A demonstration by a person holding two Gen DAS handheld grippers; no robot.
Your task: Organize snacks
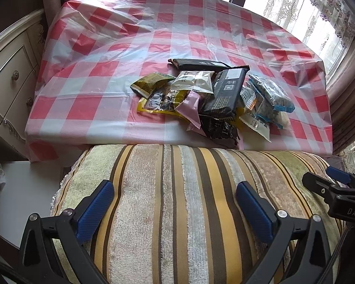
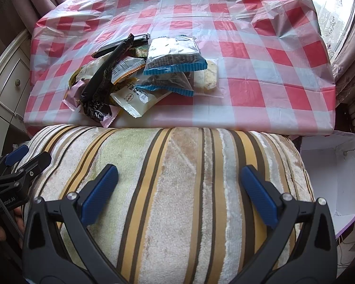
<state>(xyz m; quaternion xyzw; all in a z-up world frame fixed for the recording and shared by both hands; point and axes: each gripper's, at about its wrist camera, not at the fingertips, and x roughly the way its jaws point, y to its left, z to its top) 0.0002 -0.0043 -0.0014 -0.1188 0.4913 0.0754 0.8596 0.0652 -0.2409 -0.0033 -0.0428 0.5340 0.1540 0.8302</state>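
Observation:
A heap of snack packets [image 1: 208, 97] lies on the red-and-white checked tablecloth [image 1: 106, 54], near the table's front edge. It holds black bars [image 1: 224, 90], a pink wrapper [image 1: 191, 108], yellow packs and blue-edged clear bags [image 2: 175, 54]. From the right wrist the same snack heap [image 2: 139, 75] sits left of centre. My left gripper [image 1: 175, 191] hovers open over a striped cushion, well short of the heap, nothing between its fingers. My right gripper [image 2: 178, 177] is open and empty too, above the same cushion.
A striped towel-covered cushion [image 1: 177, 201] fills the foreground before the table. An open white box with a lilac rim [image 2: 333, 170] stands at the right beside the cushion. A cream drawer cabinet [image 1: 9, 75] is at the left. Curtains and windows lie behind.

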